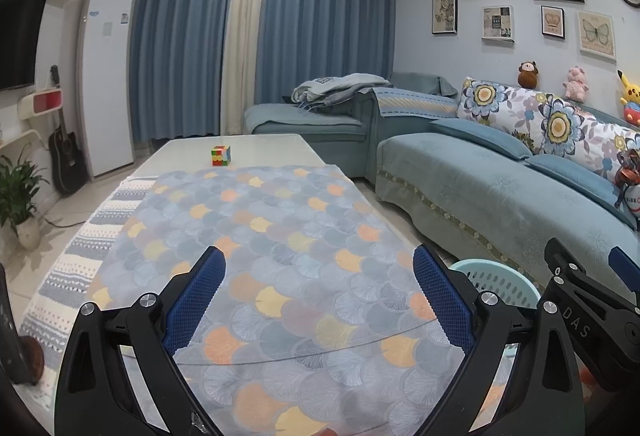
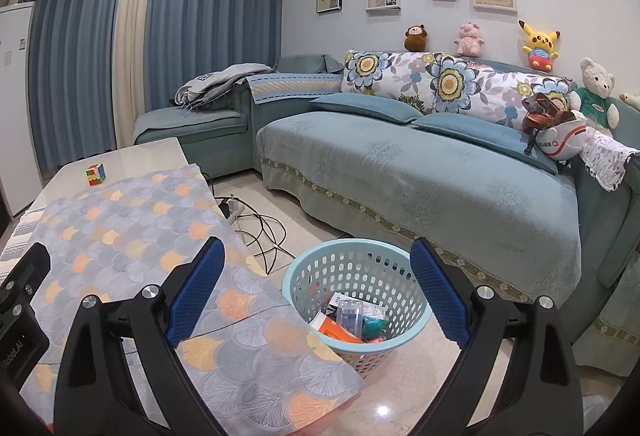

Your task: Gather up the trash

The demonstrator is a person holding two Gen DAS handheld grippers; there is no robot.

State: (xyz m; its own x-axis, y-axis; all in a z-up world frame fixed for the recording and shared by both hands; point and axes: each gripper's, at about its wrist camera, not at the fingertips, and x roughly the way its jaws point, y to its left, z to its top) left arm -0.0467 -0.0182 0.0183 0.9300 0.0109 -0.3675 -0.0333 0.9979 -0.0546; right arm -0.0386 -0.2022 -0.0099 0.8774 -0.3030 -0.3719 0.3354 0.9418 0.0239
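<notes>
Showing trash [image 2: 348,320] inside the basket [image 2: 304,276], only the right view.

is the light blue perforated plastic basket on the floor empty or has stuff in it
Partly filled: the light blue perforated plastic basket holds an orange packet and other wrappers.

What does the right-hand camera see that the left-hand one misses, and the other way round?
Only the right view shows inside the basket, with trash in it, plus cables on the floor. Only the left view shows the guitar and potted plant. Both show the puzzle cube on the table, the patterned cloth, the sofa, and an open gripper.
</notes>
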